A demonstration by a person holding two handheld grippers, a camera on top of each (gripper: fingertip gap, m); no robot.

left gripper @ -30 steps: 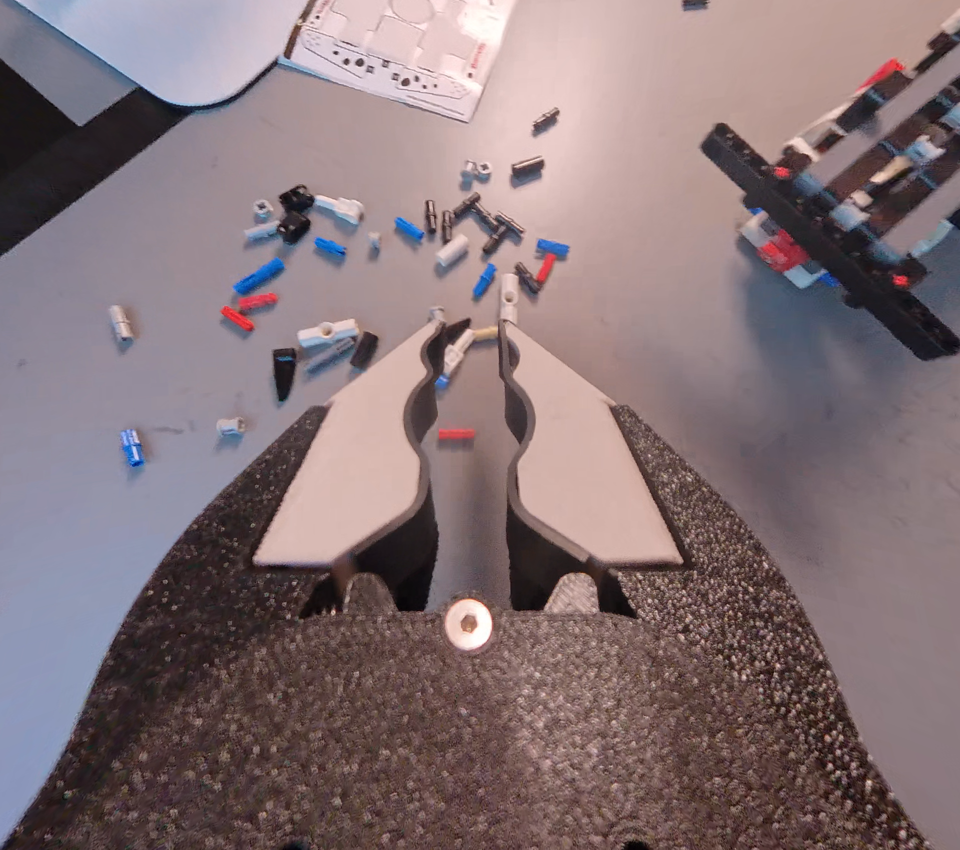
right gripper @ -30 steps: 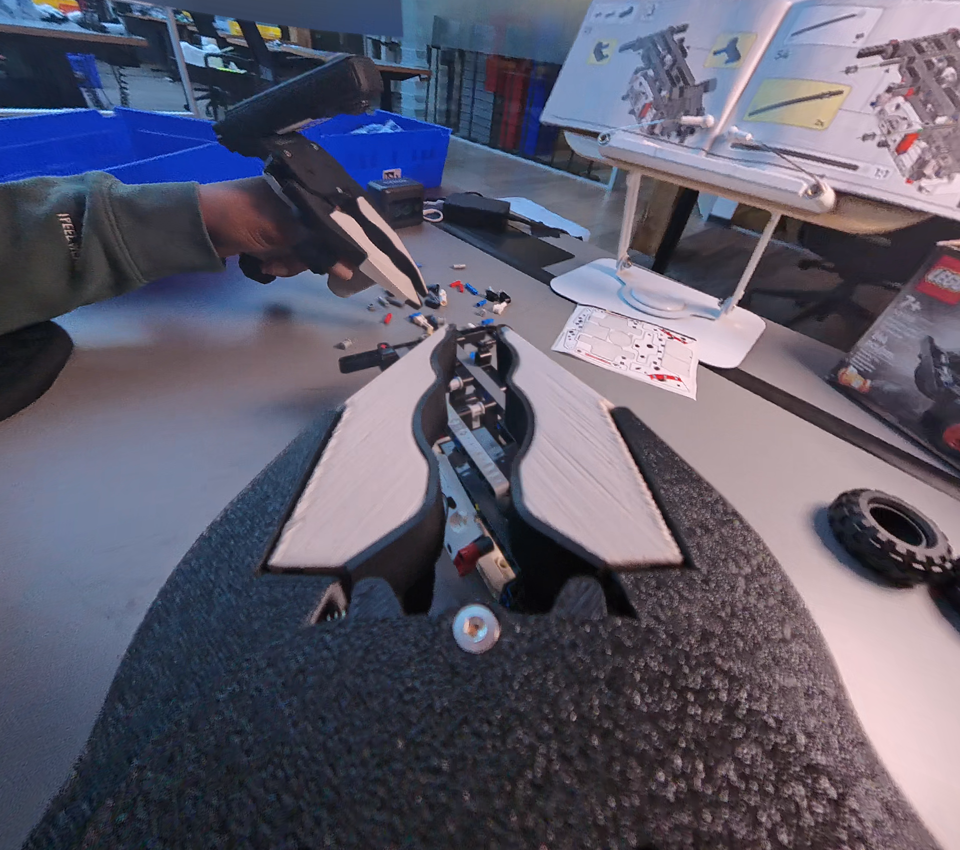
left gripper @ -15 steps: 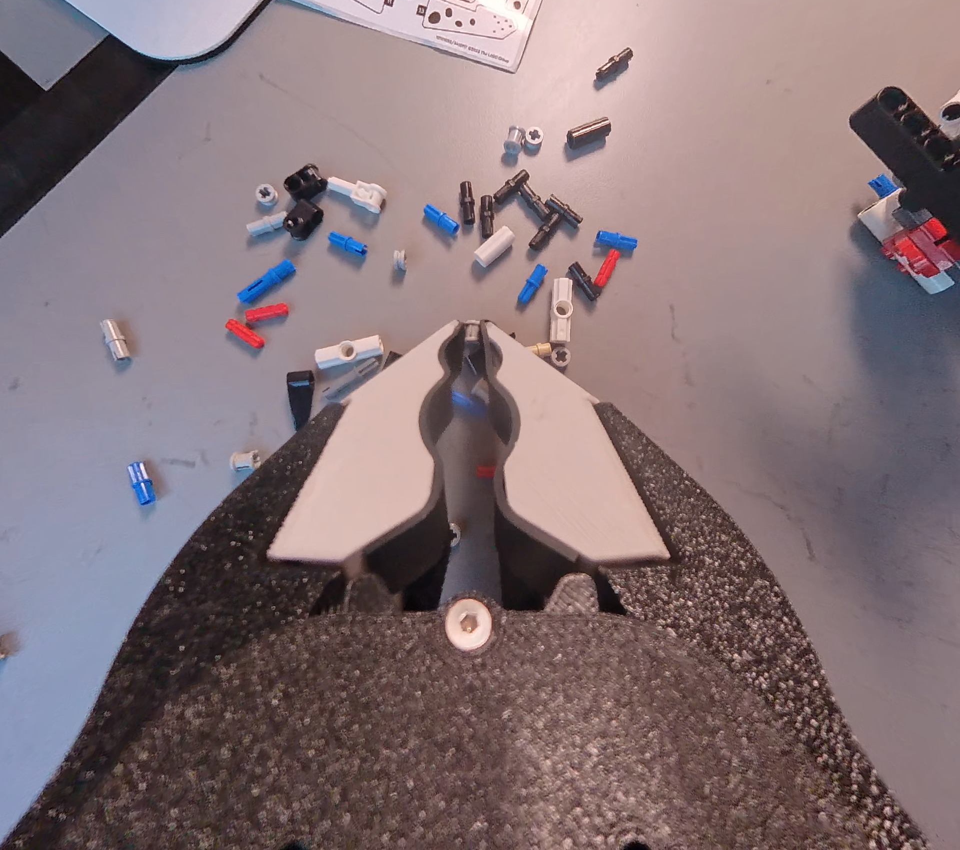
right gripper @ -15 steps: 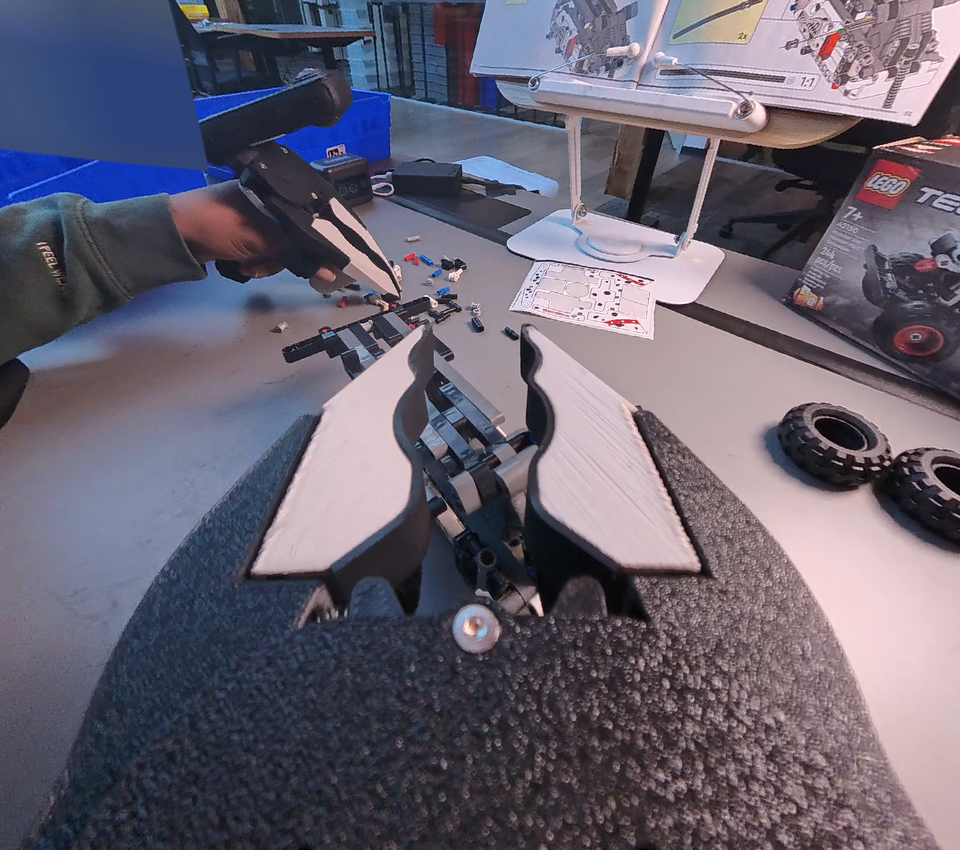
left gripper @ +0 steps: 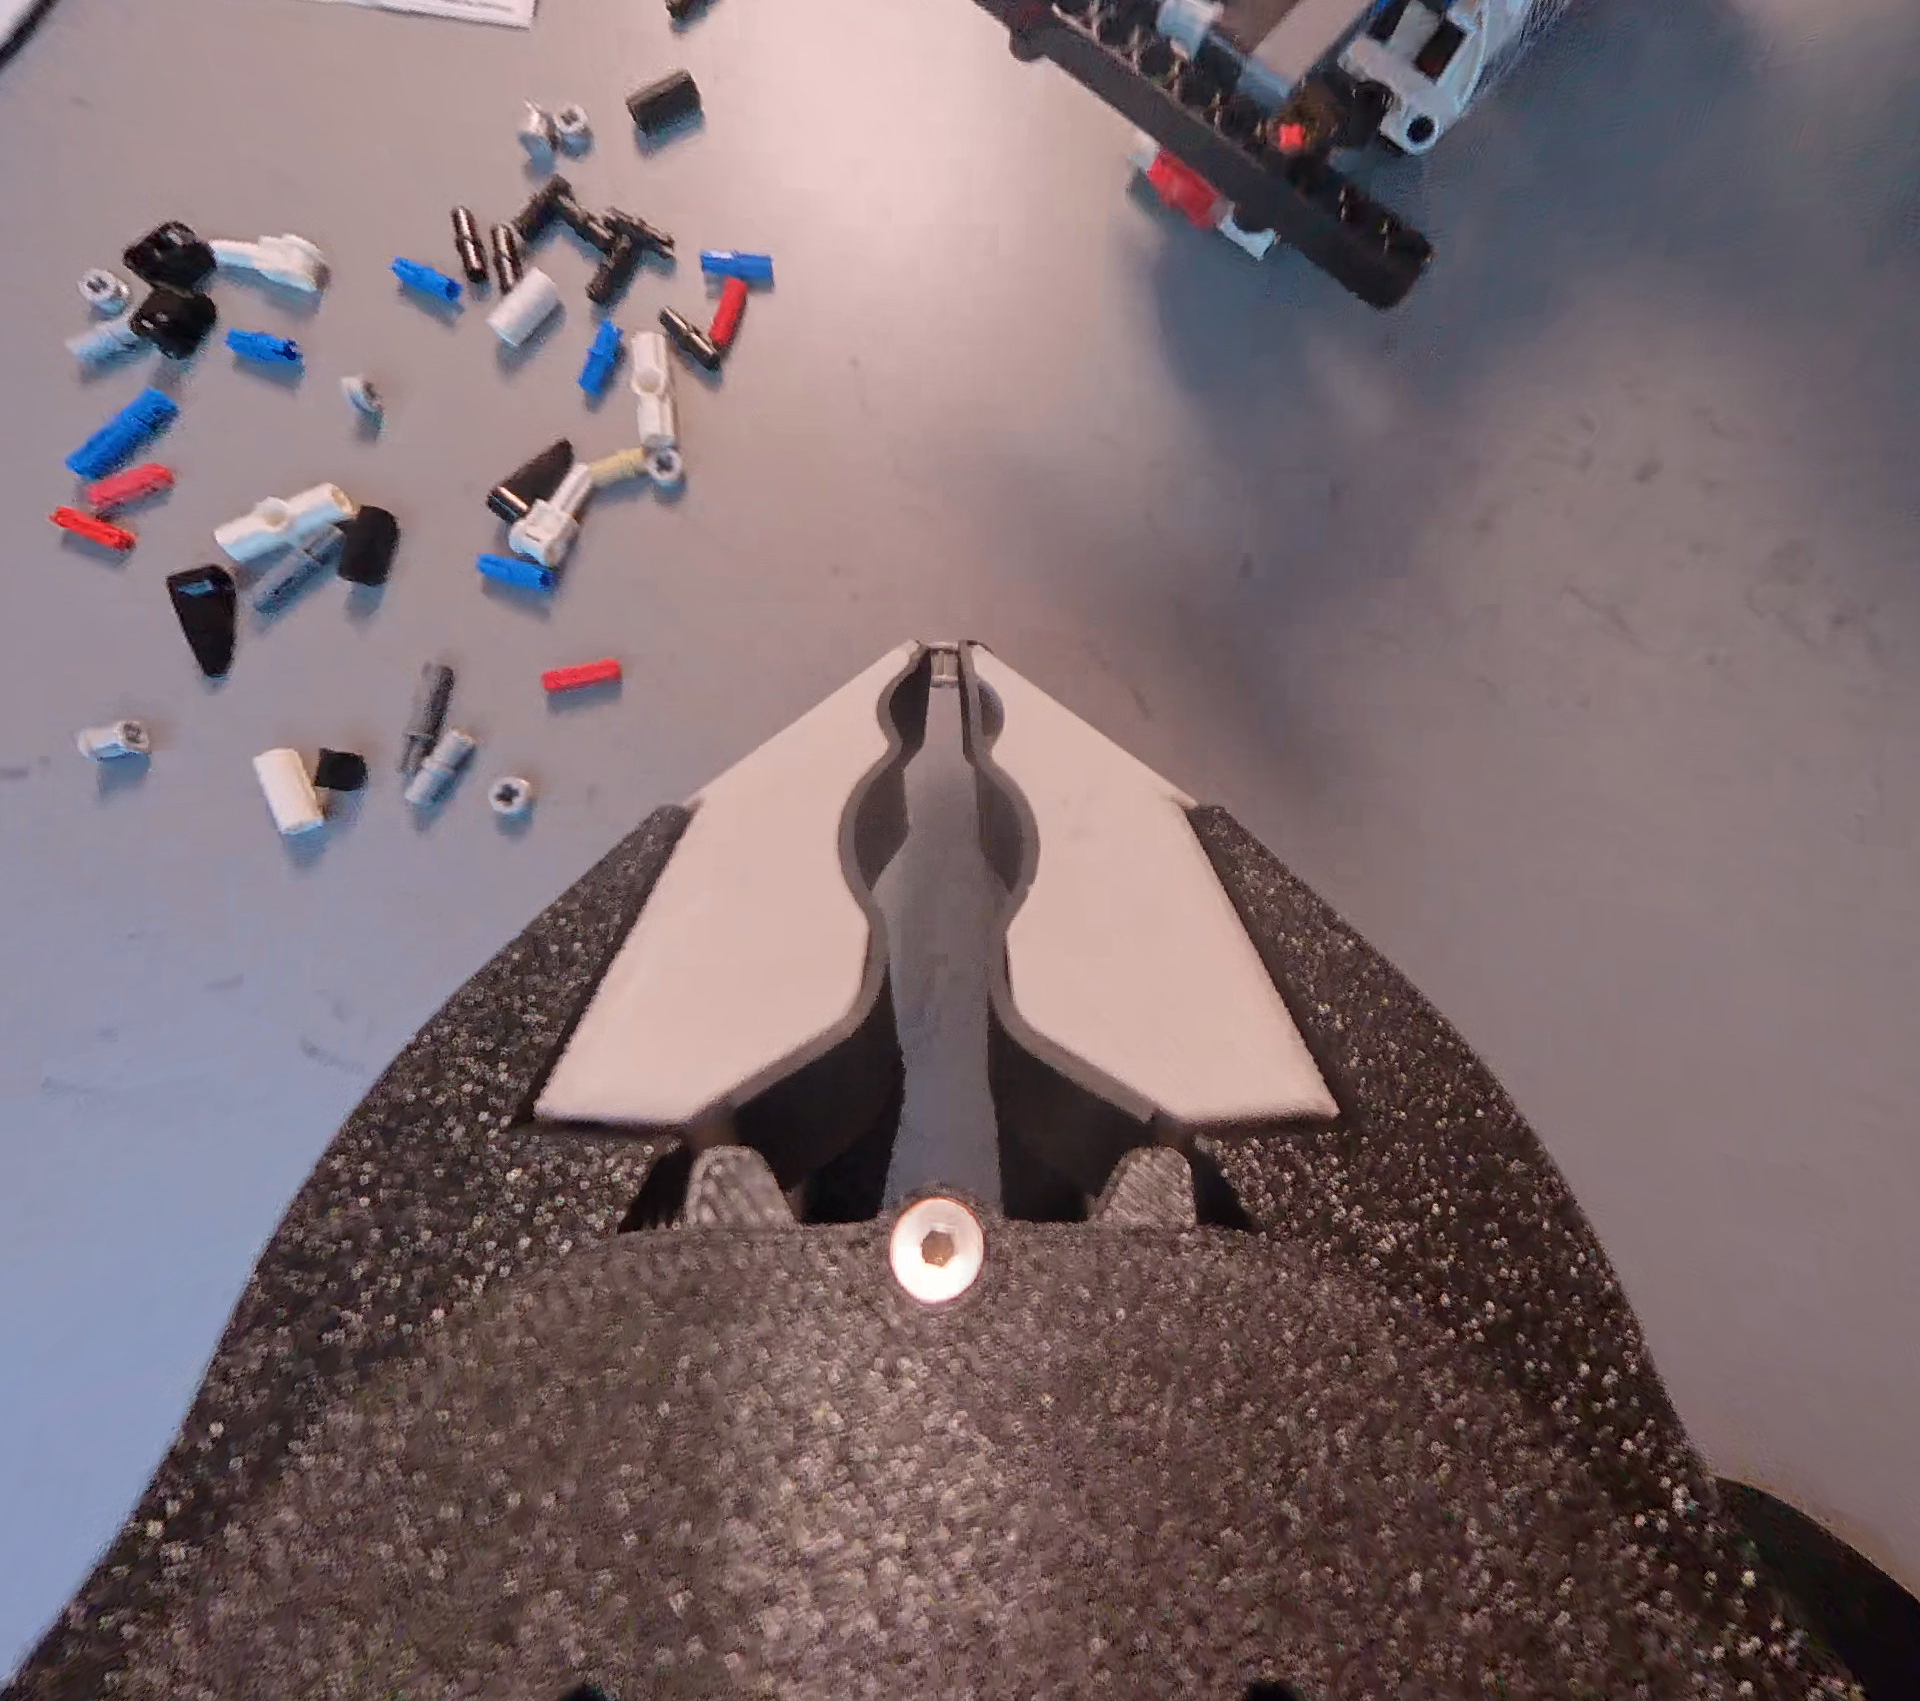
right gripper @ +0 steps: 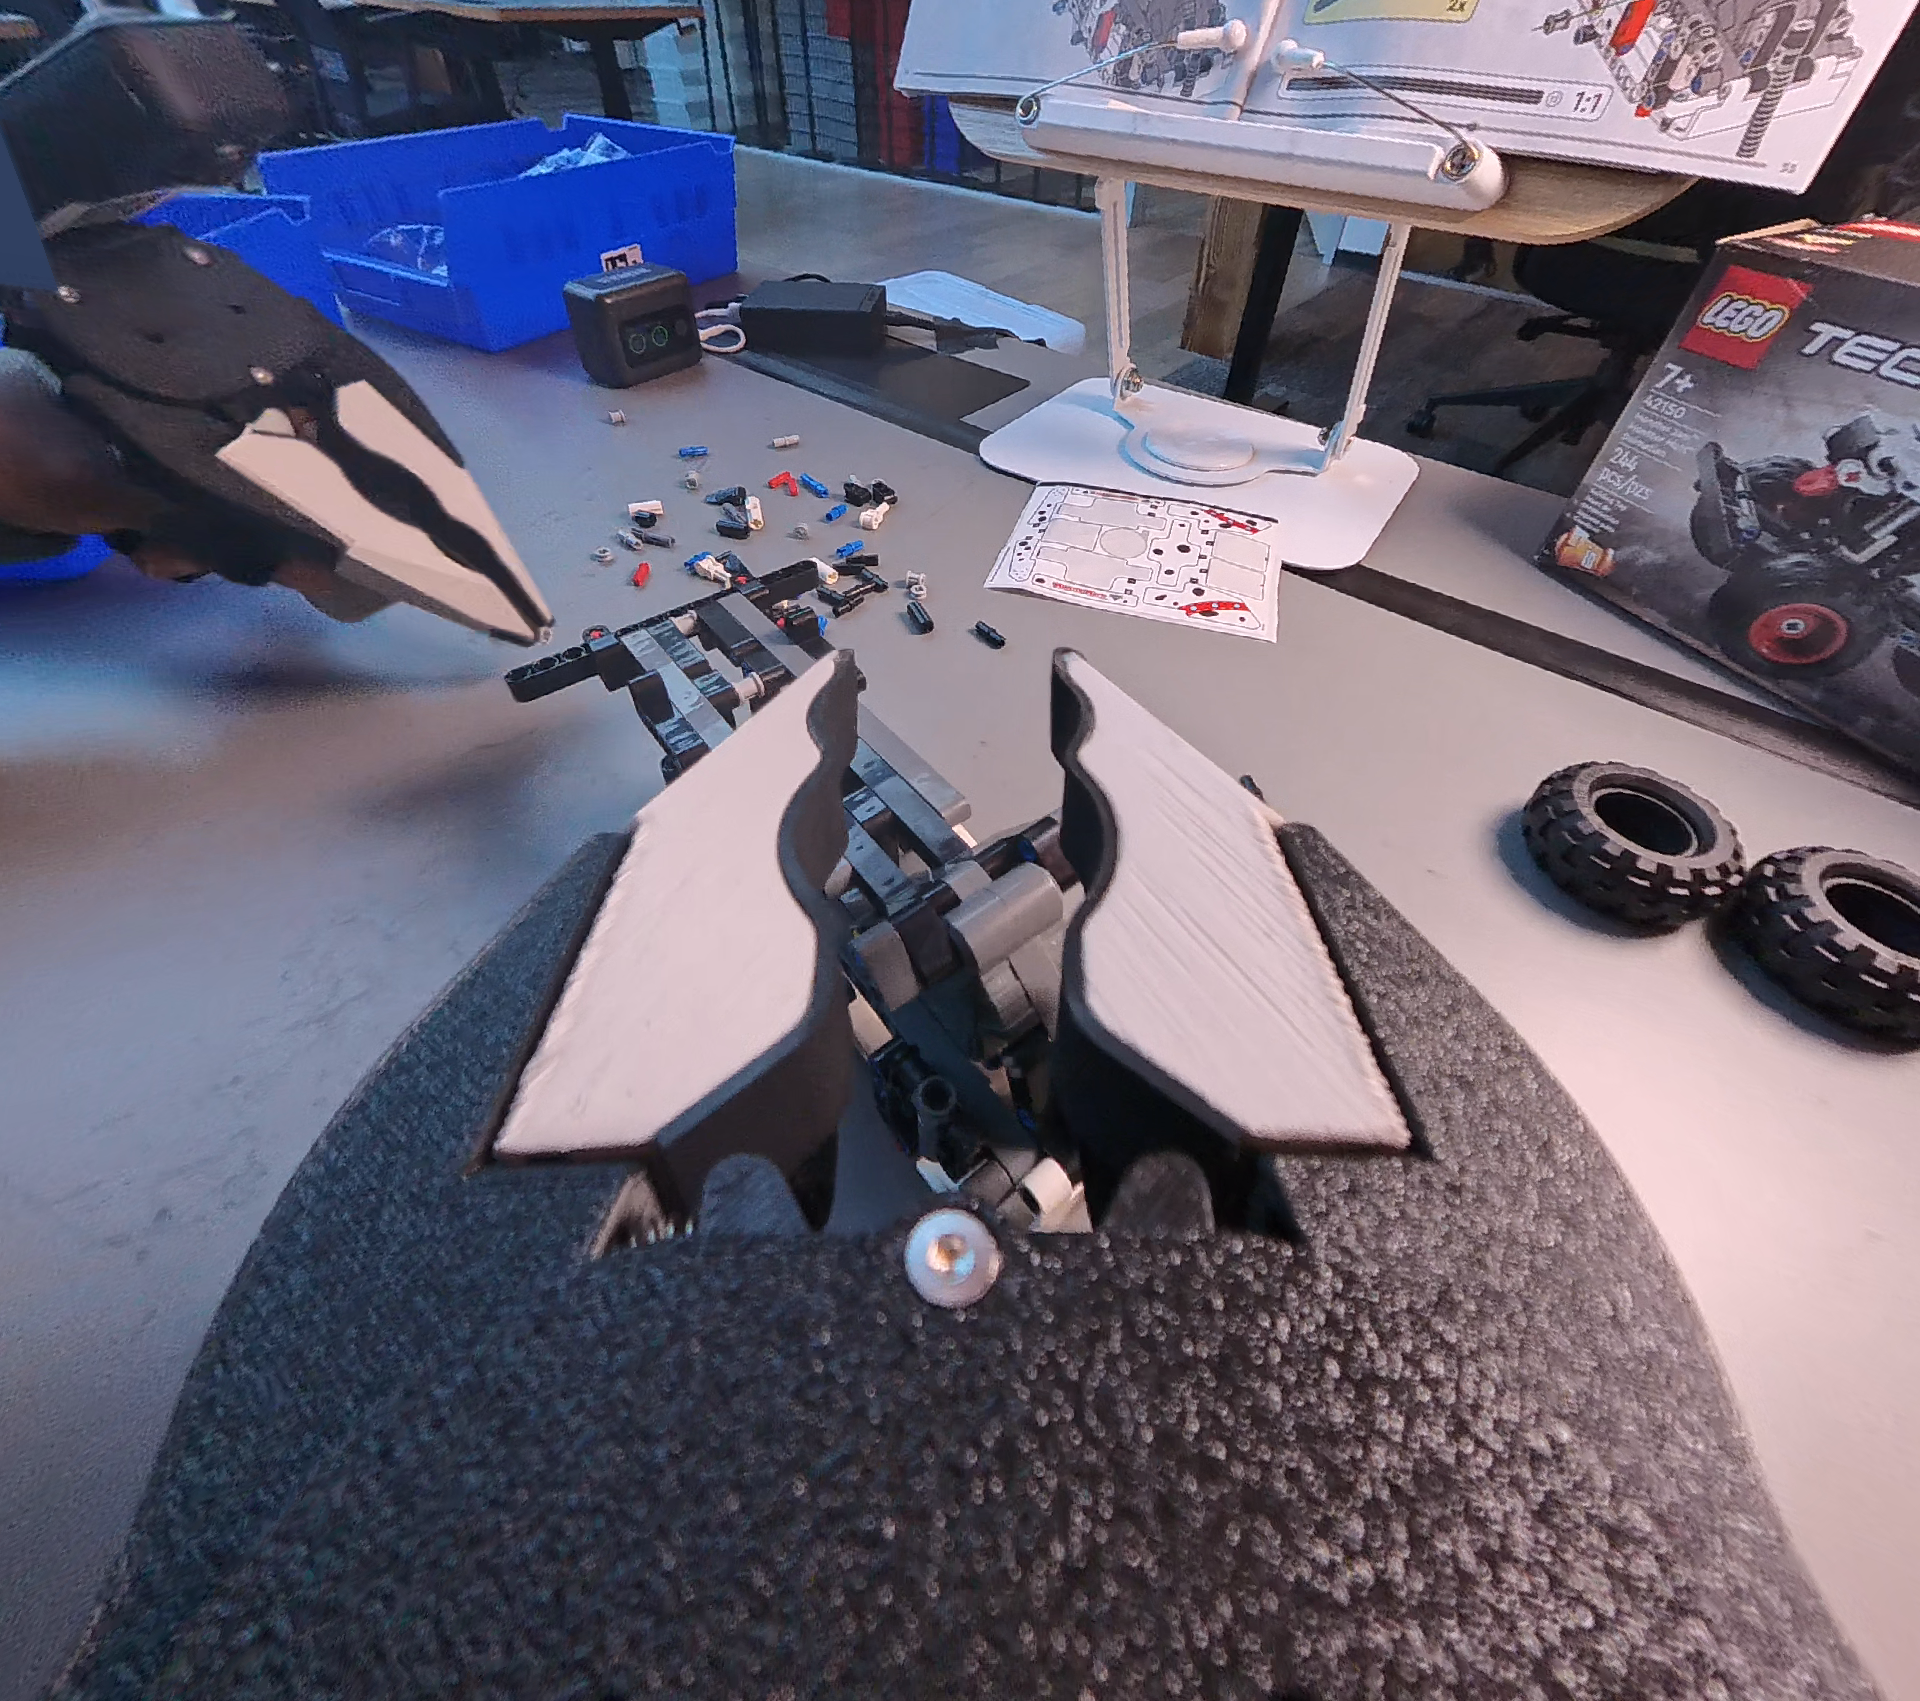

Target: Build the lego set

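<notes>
My left gripper pinches a small grey piece; my right gripper, fingers spread, braces the chassis at frame centre. I align squarely before pressing.

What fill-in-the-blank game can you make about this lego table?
The right gripper stands ___ around the lego model.
The black tires lying on the table number ___.
The colour of the big bin behind the table is ___.
Missing words: open; two; blue.
</notes>
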